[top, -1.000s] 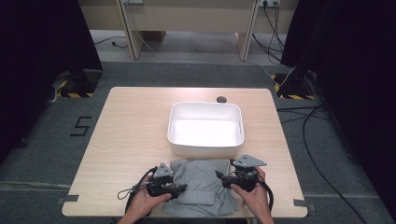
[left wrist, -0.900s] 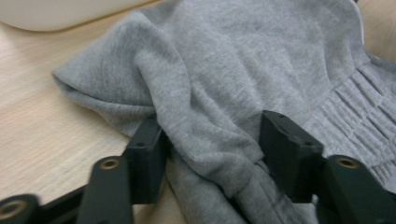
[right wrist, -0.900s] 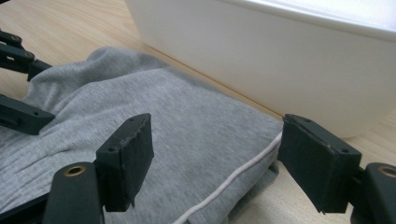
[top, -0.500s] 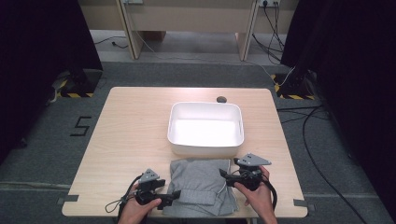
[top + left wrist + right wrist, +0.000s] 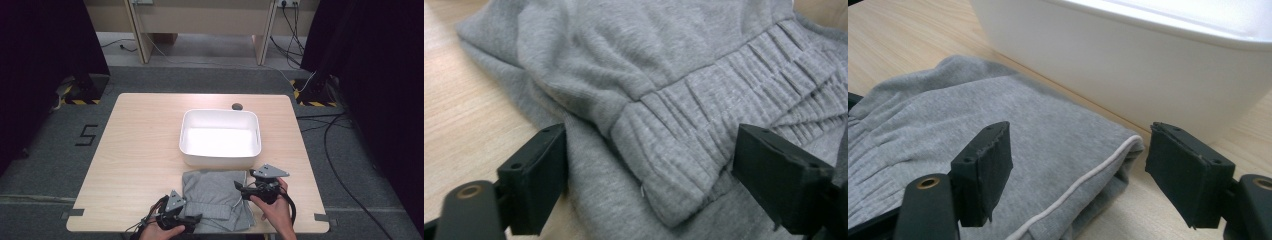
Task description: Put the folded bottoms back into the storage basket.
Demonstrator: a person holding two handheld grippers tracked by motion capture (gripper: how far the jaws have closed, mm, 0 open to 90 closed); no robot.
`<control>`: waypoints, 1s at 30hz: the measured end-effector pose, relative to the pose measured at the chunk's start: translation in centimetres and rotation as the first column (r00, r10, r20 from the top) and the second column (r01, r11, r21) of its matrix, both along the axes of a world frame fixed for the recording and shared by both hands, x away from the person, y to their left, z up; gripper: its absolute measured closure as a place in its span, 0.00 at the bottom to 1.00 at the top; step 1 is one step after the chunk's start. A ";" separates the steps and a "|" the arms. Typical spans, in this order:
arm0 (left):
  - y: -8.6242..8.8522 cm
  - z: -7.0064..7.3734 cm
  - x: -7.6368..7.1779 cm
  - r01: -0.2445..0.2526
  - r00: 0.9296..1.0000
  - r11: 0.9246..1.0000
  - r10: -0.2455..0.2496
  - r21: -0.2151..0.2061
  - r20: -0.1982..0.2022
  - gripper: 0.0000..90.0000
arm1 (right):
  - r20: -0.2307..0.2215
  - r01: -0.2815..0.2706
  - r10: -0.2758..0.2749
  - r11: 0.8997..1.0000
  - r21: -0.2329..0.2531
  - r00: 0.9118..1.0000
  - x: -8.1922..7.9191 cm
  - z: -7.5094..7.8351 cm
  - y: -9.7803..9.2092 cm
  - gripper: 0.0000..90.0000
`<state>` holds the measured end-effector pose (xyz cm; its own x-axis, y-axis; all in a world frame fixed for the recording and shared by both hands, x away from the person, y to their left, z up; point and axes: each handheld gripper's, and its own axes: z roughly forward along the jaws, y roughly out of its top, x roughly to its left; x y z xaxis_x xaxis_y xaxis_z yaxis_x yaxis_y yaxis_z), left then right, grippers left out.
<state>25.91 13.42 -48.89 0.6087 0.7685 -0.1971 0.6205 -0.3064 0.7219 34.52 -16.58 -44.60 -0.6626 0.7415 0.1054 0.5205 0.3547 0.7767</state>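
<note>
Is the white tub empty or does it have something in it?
Empty. The high view shows the white tub's bare white floor with nothing in it; the folded grey garment lies outside, on the table in front of it.

My left claw (image 5: 194,218) is a black, boxy thing with a grey three-cornered plate on top and a thin black cable looping from its back. My right claw (image 5: 239,186) is built alike, plate and all. Up close, each jaw is a matte black block, one edge finely toothed, pinned by a brass-ringed screw hole.
</note>
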 end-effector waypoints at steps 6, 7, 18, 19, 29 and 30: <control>-0.5 0.0 -0.4 0.028 0.999 0.999 -0.030 0.035 0.045 0.32 | 0.008 -0.019 0.019 1.000 -0.009 1.000 -0.1 0.1 0.5 0.30; -0.5 0.0 -0.4 0.031 0.998 0.999 -0.033 0.030 0.045 0.35 | 0.000 -0.018 0.018 1.000 -0.005 1.000 -0.2 0.1 0.6 0.30; -0.4 -0.2 -0.8 0.081 0.994 0.997 -0.080 -0.008 0.070 0.67 | -0.011 -0.018 0.018 1.000 0.004 1.000 -0.1 -0.1 0.7 0.30; -0.4 -0.2 -0.8 0.087 0.994 0.996 -0.086 -0.012 0.069 0.69 | -0.011 -0.019 0.019 1.000 0.006 1.000 -0.1 -0.1 0.7 0.30; 0.9 -0.2 -1.0 0.146 0.989 0.988 -0.145 -0.049 0.030 0.75 | -0.009 -0.011 0.011 1.000 0.015 1.000 -0.1 0.1 0.1 0.30; 1.2 -0.2 -1.1 0.153 0.988 0.987 -0.152 -0.052 0.026 0.75 | -0.013 -0.010 0.011 1.000 0.019 1.000 -0.1 0.1 0.1 0.30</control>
<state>24.83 14.59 -49.04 0.7226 0.6551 -0.2207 0.5532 -0.3565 0.7529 34.39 -16.46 -44.55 -0.6688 0.7323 0.1283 0.5272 0.3455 0.7763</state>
